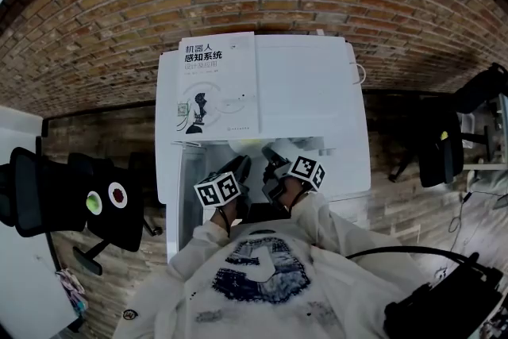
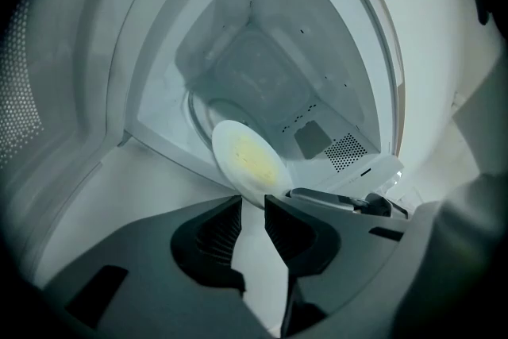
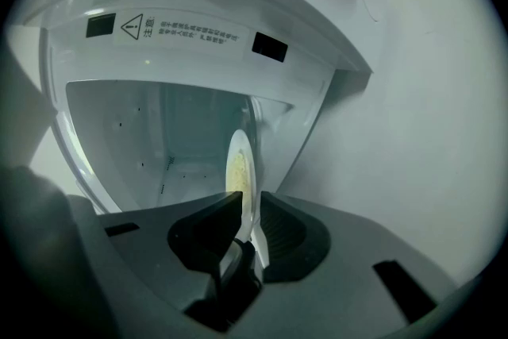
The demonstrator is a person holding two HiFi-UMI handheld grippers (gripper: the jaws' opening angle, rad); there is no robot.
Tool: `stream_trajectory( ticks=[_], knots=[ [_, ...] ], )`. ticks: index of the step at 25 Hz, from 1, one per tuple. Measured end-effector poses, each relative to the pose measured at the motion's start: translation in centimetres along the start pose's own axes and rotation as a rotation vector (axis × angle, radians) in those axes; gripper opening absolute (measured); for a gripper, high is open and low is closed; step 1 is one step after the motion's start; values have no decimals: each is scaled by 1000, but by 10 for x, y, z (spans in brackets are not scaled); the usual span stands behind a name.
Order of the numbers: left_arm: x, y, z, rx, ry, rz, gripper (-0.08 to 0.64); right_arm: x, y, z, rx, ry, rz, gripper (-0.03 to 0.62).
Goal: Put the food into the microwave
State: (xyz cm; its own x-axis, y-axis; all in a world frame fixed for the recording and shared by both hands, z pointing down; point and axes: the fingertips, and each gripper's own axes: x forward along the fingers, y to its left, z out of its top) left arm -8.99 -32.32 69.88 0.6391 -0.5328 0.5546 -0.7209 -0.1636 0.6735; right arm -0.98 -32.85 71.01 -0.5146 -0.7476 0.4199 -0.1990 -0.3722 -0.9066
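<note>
While the left gripper and right gripper are each clamping the rim of the plate at the open microwave, only the left gripper view is showing the yellow food face-on.

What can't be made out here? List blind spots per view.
- Head view: the cavity is hidden under the microwave's own top, so how far in the load sits is unknown.
- Right gripper view: the plate is edge-on, so the food barely shows. The warning label print is too small to read.
- Left gripper view: the food is a blurred yellow patch, kind unknown. The plate's near rim is hidden between the left gripper's jaws.
</note>
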Motion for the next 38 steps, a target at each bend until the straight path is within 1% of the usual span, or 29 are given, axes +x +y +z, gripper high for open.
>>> stream_trajectory(
  ticks=[3,7,12,24,30,38],
  knots=[
    [2,0,4,2,-1,3,80,4,2,3,-1,-2,3,78],
    [8,-3,3,-17,7,-24,80,8,5,5,2,-4,9,77],
    [9,-1,12,0,-4,-5,80,13,7,9,7,-10,9,77],
    [24,1,25,-25,6,-13,80,27,15,21,27,-41,22,77],
    [28,5,31,-34,2,-6,80,31,16,20,24,-43,19,77],
    [30,6,33,-39,-1,-5,80,29,16,20,-4,-42,-2,77]
  ],
)
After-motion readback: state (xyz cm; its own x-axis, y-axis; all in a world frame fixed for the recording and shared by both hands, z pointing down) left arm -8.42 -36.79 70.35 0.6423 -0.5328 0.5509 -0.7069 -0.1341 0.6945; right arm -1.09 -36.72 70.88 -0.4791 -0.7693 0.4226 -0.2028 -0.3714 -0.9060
